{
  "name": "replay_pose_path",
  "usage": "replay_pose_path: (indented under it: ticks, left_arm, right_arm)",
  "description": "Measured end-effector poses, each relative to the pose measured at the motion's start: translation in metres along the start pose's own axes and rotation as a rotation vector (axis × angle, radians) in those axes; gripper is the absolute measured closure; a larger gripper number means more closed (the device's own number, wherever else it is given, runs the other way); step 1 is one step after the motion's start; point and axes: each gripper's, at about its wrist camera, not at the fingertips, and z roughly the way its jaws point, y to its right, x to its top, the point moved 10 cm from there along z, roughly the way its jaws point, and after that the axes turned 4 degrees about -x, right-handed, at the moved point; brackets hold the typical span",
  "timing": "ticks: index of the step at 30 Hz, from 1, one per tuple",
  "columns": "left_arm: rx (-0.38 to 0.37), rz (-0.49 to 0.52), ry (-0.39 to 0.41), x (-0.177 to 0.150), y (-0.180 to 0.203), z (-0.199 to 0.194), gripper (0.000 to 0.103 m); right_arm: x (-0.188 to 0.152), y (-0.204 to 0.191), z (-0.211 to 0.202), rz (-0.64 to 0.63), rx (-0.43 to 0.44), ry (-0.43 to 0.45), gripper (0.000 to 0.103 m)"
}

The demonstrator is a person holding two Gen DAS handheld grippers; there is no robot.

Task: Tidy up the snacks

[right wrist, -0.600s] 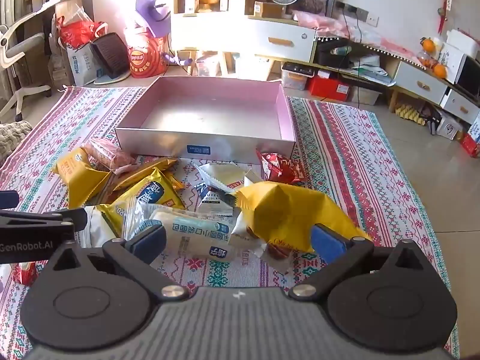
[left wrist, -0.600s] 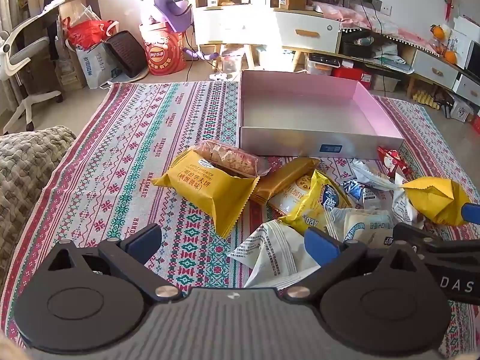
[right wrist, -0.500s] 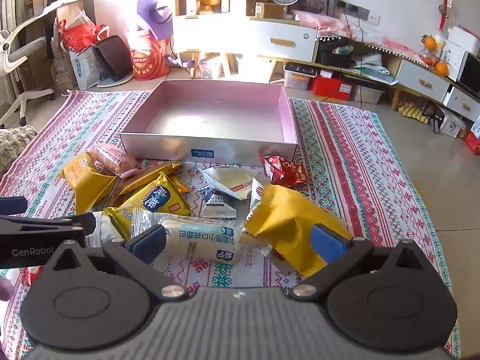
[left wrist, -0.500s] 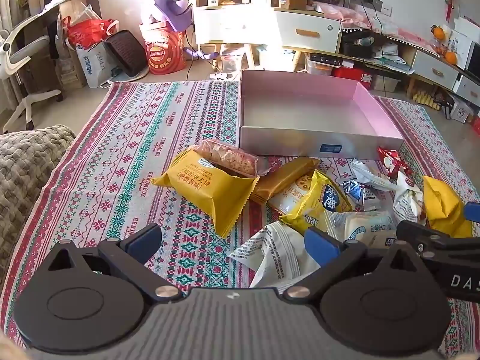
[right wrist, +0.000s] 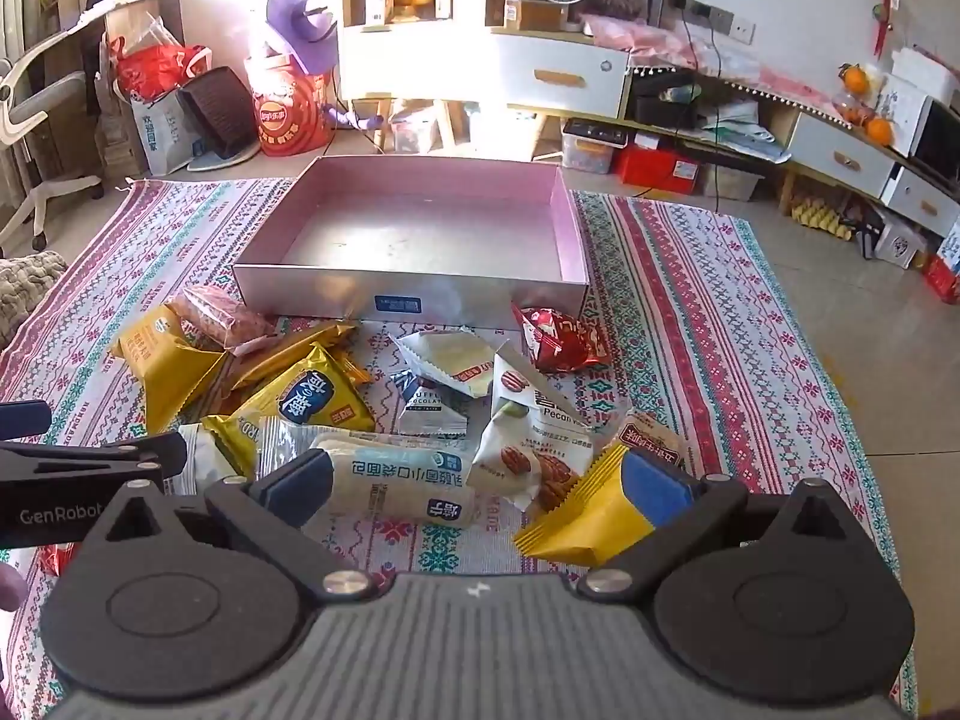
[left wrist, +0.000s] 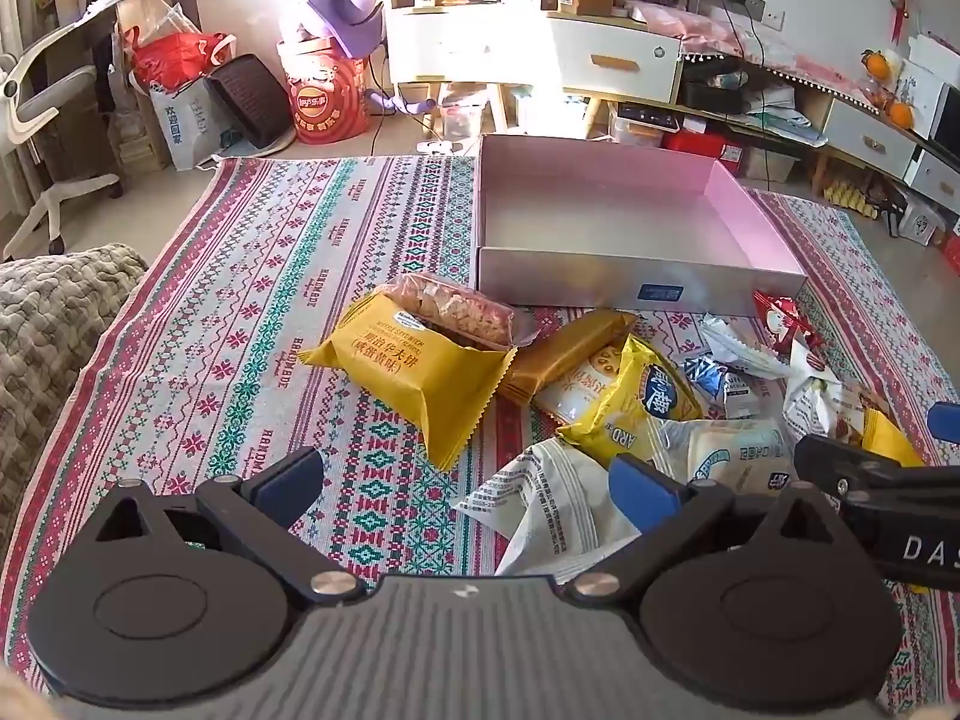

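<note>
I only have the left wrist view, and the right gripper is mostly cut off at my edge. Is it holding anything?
Observer: No. In the right wrist view the right gripper is wide open. A yellow packet lies by its right-side finger, ungripped.
Operator: What's straight ahead of it?
Observer: A white bread packet lies across the gap, one end by the other finger.
Operator: And the packet behind the yellow one?
Observer: Its front shows printed pecans, so it's a pecan packet.
</note>
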Motion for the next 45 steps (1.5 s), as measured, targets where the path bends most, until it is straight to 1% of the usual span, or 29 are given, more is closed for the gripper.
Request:
replay_pose_path:
  ticks: [45]
  left_arm:
    - [-0.005, -0.001, 0.001, -0.0001, 0.0014, 0.0004, 0.000]
  right_arm:
    - [-0.0042, -0.0007, 0.0015, 0.005, 0.003, -0.019, 0.000]
